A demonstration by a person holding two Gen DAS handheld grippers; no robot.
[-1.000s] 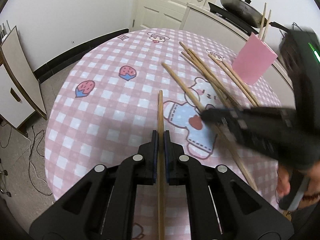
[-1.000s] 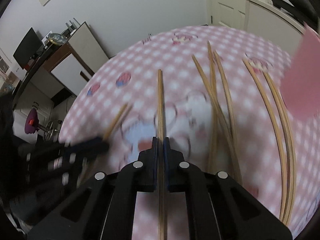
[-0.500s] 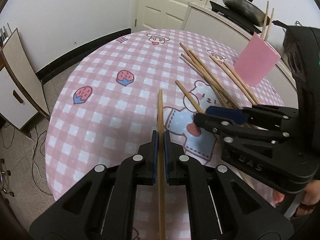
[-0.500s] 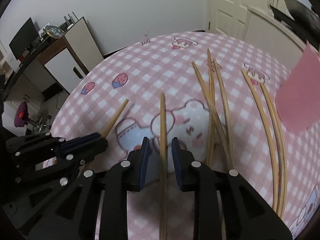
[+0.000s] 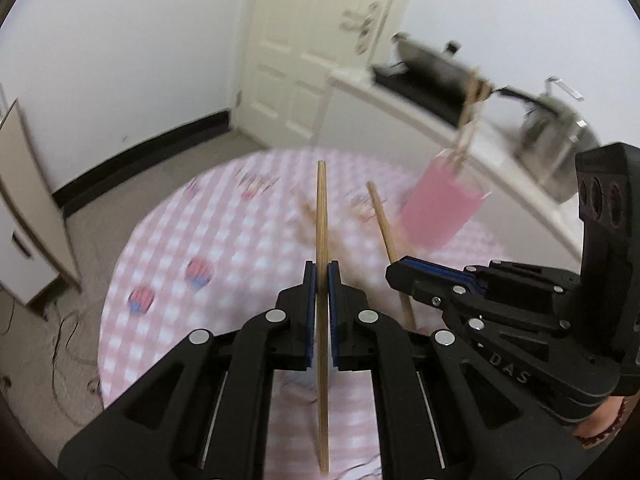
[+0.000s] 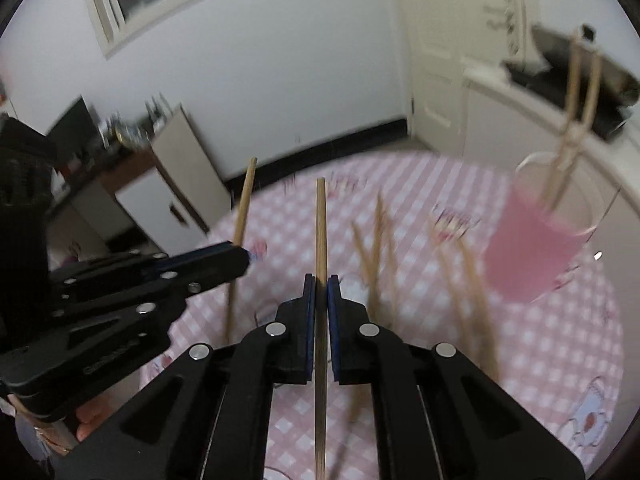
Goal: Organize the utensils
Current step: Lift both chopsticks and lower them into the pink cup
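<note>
Chopsticks (image 5: pixel 322 216) slim bamboo, pink translucent cup (image 6: pixel 536 248), gingham tablecloth (image 6: pixel 540 340)

The right gripper (image 6: pixel 320 280) is seen clamped on a single chopstick (image 6: pixel 320 232), which runs straight ahead between the blue pads; the jaws have just been closing onto it. The left gripper (image 6: pixel 240 258) is seen at the left, shut on a second chopstick (image 6: pixel 245 204) that is tilted slightly. Both are held above a round table (image 6: pixel 540 340) covered in a pink checked cloth. Loose chopsticks (image 6: pixel 376 256), blurred, are recorded lying mid-table. A pink cup (image 6: pixel 532 252) near the table's far right edge is noted holding two more chopsticks (image 6: pixel 572 120).
</note>
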